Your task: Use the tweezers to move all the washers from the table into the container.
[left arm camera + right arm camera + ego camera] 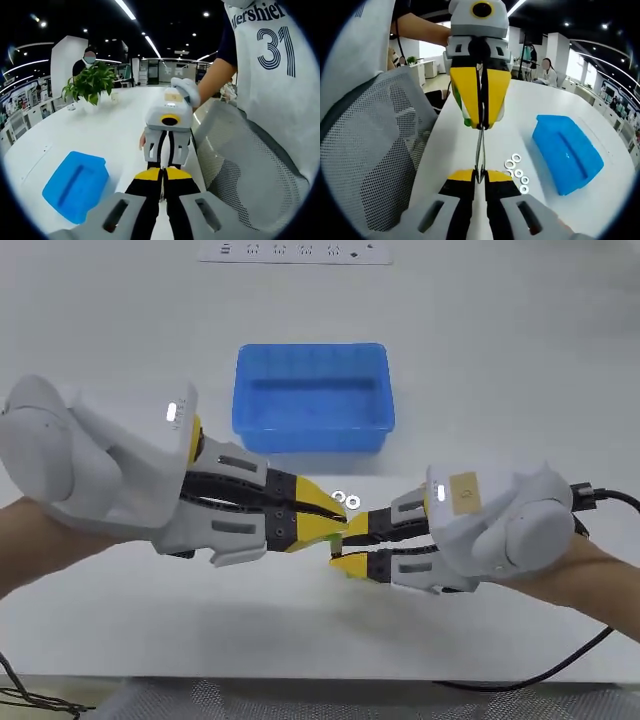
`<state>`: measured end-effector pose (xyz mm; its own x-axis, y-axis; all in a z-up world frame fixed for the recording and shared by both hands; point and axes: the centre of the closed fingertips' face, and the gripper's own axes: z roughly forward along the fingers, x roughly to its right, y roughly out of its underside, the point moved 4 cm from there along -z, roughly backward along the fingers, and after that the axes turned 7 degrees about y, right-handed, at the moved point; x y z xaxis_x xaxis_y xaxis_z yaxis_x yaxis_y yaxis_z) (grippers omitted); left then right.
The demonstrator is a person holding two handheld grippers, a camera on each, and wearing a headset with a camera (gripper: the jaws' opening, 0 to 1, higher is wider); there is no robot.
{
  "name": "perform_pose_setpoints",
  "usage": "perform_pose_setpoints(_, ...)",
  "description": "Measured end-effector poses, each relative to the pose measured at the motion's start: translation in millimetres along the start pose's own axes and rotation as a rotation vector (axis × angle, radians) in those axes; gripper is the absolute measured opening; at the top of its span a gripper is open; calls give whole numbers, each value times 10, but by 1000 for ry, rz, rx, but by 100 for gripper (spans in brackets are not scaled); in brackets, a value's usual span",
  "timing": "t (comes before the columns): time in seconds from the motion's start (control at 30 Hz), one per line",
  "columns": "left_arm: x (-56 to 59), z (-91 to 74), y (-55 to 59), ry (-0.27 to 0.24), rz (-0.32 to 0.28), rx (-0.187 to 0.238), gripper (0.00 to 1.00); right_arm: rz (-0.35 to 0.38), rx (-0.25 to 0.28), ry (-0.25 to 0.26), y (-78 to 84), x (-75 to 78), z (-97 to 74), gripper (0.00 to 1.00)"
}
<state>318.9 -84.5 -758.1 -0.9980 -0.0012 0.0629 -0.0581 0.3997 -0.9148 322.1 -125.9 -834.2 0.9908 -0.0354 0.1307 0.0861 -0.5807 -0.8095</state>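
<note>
Thin metal tweezers (480,150) span the short gap between my two grippers, which face each other tip to tip above the white table (480,360). My left gripper (336,520) (481,122) is shut on one end. My right gripper (342,546) (480,175) is shut on the other end. Several small silver washers (346,501) (516,172) lie on the table just beyond the tips. Behind them stands the blue container (312,400) (567,152) (75,185). In the left gripper view my own yellow jaws (162,173) are closed together, right in front of the right gripper.
A white power strip (295,252) lies at the table's far edge. A black cable (560,670) trails from the right gripper over the near edge. A grey mesh chair (240,165) stands beside the person. A potted plant (90,82) sits far off.
</note>
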Motion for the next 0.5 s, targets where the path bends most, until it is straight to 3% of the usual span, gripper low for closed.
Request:
perform_pose_setpoints(0.33, -11, 25, -8, 6, -6, 9, 5, -2, -4, 10, 9, -2, -9, 7)
perform_pose_setpoints(0.5, -27, -77, -35, -11, -6, 1, 5, -8, 7, 46, -50, 52, -2, 7)
